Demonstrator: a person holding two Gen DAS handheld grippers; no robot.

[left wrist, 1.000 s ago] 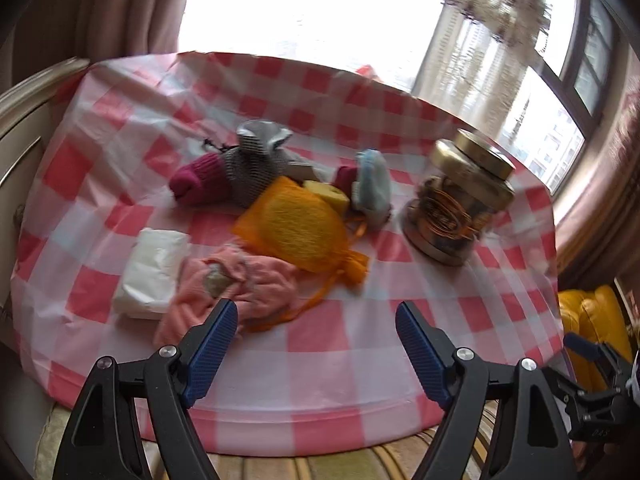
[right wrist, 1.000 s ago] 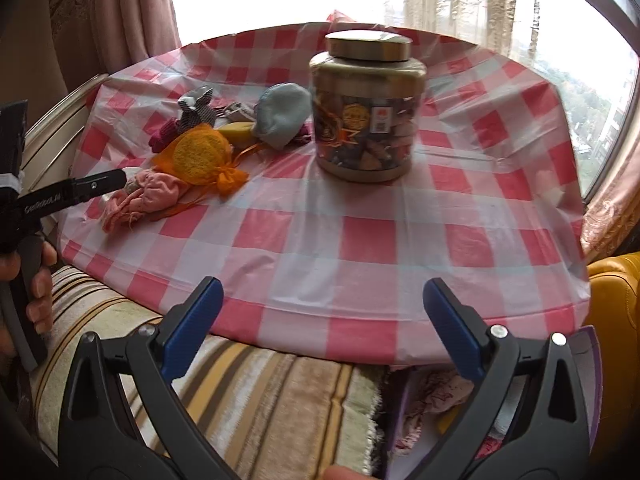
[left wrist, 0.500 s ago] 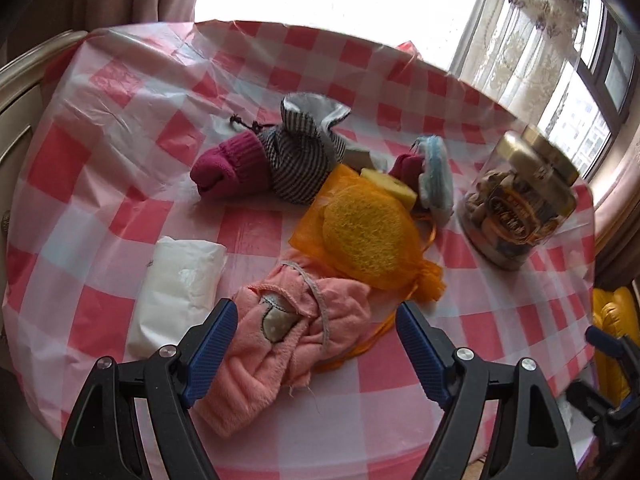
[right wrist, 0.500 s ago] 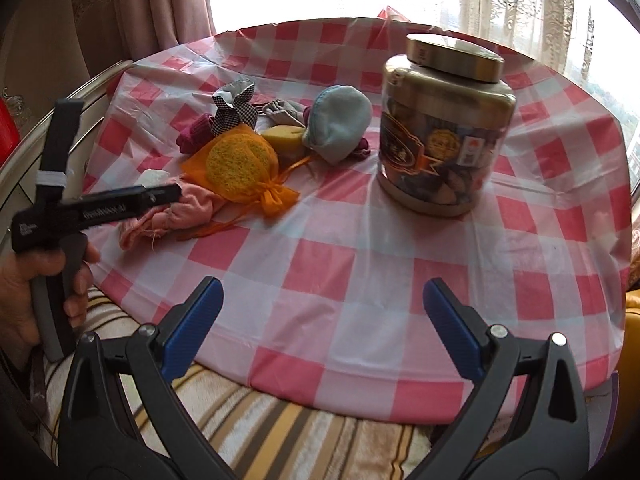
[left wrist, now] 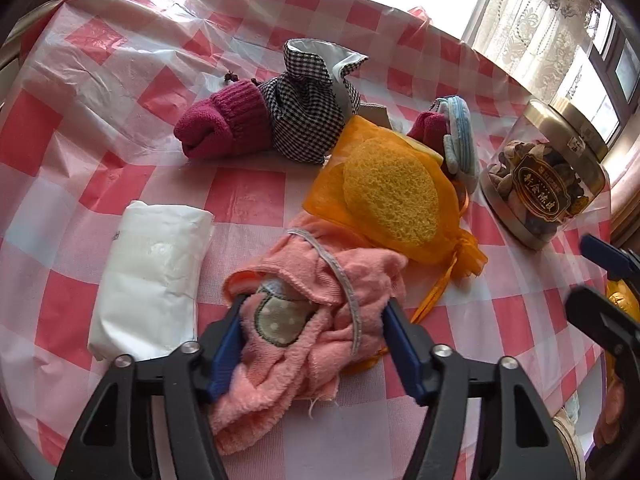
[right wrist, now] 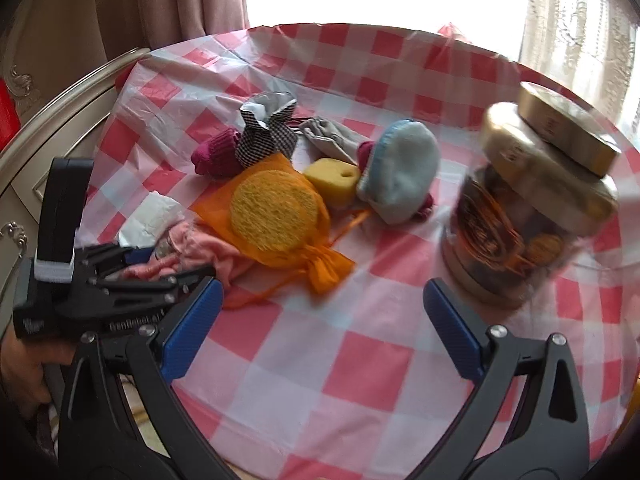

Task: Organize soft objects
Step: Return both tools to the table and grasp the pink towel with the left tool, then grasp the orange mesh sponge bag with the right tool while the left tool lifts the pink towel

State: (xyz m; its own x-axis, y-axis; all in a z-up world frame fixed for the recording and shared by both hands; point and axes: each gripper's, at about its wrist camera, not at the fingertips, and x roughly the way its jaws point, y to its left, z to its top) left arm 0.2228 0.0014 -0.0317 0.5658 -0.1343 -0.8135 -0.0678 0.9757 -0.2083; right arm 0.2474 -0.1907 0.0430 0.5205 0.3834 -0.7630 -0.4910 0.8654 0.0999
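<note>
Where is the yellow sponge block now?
In the right wrist view, the yellow sponge block sits mid-table, between the orange mesh bag and the light blue mitten.

The surface (left wrist: pixel 248 196) has a red and white check cloth. The fluffy towel (left wrist: pixel 320 320) is pink with a spotty patch. The net bag (left wrist: pixel 384 196) is orange, its sponge yellow. One pouch (left wrist: pixel 308 116) has tiny black and white checks. The sock (left wrist: pixel 220 124) is dark red. The blurry jar (right wrist: pixel 532 208) lid looks gold.

Two handheld black clamp grippers with blue pads

The left gripper (left wrist: pixel 312 336) and right gripper (right wrist: pixel 320 316) share black triangular-cutout arms, silver screws, ribbed blue pads; the left's body carries white lettering and a white strap.
</note>
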